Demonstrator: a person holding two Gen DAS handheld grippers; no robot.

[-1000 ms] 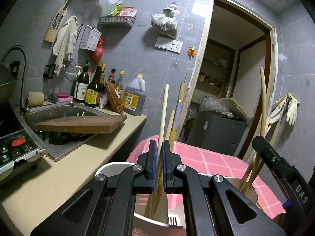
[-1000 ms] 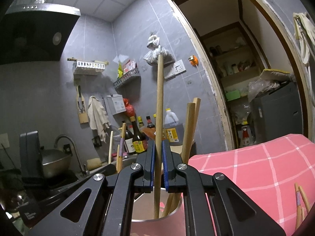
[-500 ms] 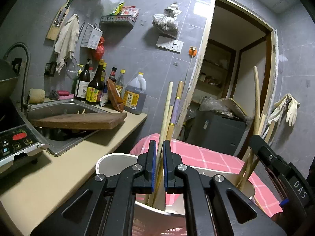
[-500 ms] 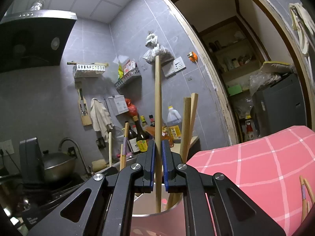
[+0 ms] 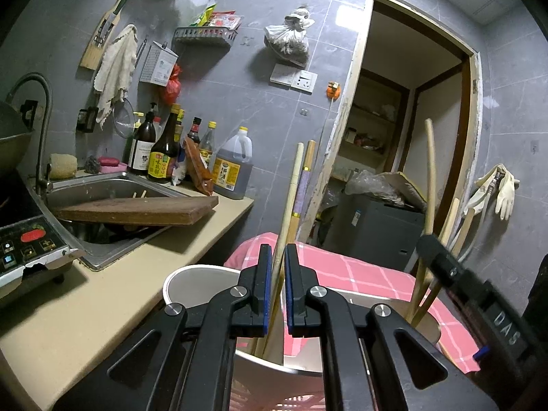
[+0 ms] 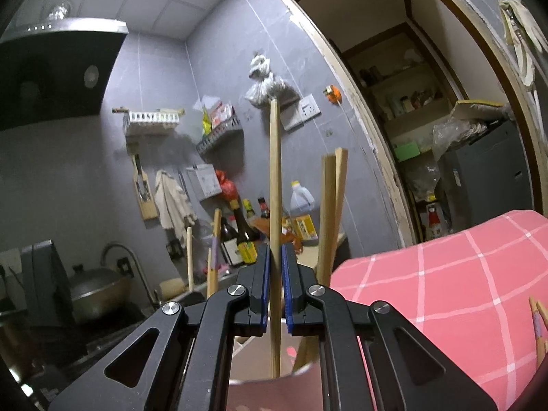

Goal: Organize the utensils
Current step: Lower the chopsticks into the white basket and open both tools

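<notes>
Left gripper [image 5: 278,275], black arms with blue pads, is pinched on one pale round chopstick [image 5: 290,198] that leans up and right from the white round-rimmed holder [image 5: 178,279] just below the pads, a second, purple-banded chopstick [image 5: 306,174] standing just right of it; only this view shows the brown wooden board [image 5: 137,210] across the steel sink [image 5: 102,188], far to the left. Right gripper [image 6: 275,274], of like build, is clamped on one upright round wooden chopstick [image 6: 275,178] whose lower end reaches into the holder compartment [image 6: 253,359] beneath the pads, with two square-tipped chopsticks [image 6: 331,212] just to the right and pink checked cloth [image 6: 445,284] farther right; only this view shows the lidded metal pot [image 6: 99,287] at far left.
</notes>
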